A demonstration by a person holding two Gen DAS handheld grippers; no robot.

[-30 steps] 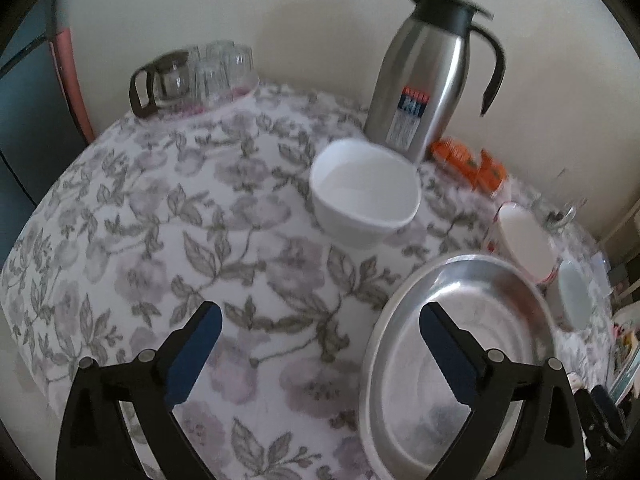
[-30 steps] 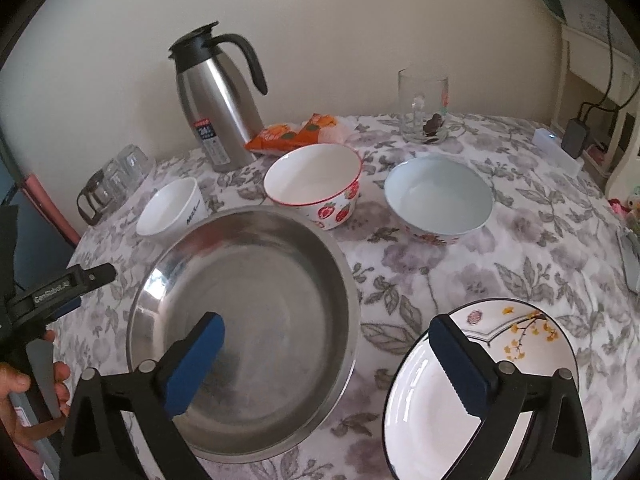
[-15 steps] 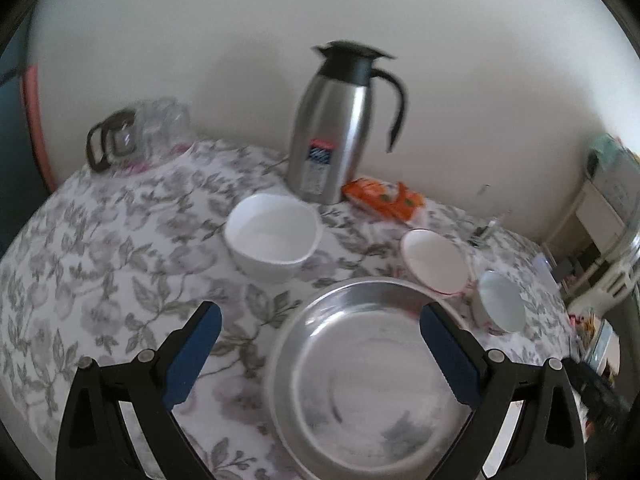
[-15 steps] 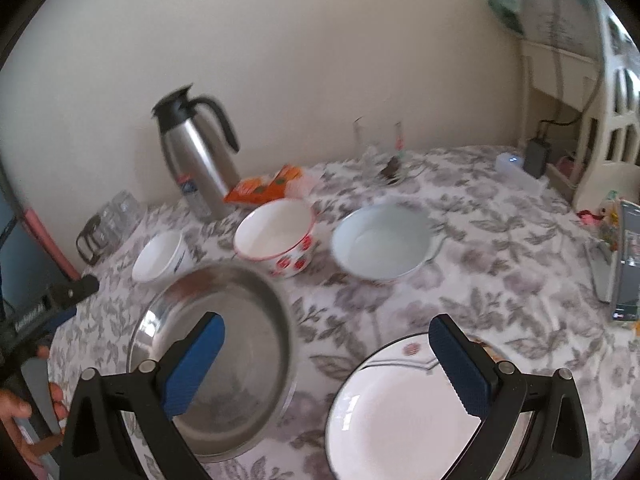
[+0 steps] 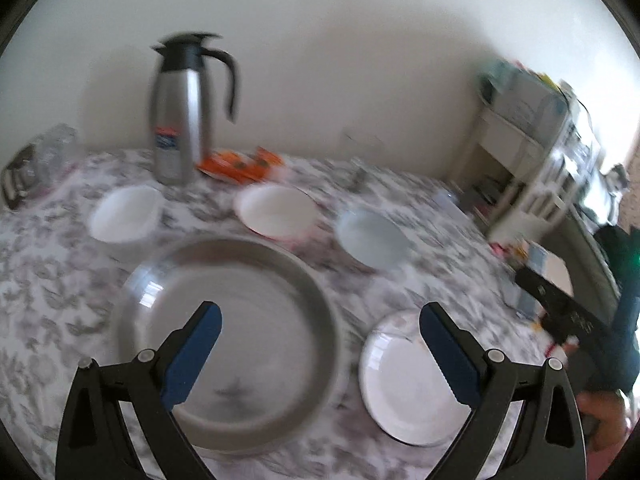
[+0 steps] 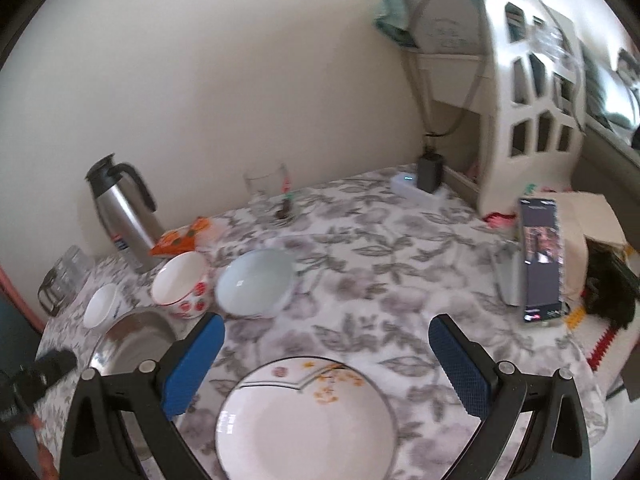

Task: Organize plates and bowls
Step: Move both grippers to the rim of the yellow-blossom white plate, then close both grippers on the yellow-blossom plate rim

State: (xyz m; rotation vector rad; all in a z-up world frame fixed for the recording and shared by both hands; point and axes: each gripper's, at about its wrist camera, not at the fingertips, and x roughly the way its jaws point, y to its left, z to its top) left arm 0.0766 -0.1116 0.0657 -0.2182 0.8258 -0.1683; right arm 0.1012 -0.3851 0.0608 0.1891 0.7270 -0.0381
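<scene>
Steel pan (image 5: 224, 332) sits low on the bench (image 6: 400, 248), dead ahead of my left tool (image 5: 320, 350); white plate (image 6: 304, 412) with a yellow sprig lies right under my right tool (image 6: 326, 360). Nothing stacked yet, as I judge it: small white bowl (image 5: 122, 218), strawberry bowl (image 6: 182, 284) and pale blue bowl (image 6: 254, 282) stand in a loose row behind the pan, apart from one another.

Step in hand, my reading: pick a first piece and nest. Plan:
- take a bowl by its rim, one finger inside, one outside
- lift straight up, no dragging on the flowered cloth
- set smaller into larger, gently; ceramic chips
- plate rim is thin and low, so approach it shallow, from the near edge

Left view is blurred; fine detail is lost there.

Tool state: both spread wide, blue pads well apart, holding nothing. Neither touches any dish, as far as I can tell.

Flask (image 6: 120, 220) and phone (image 6: 540, 260): leave alone.
</scene>
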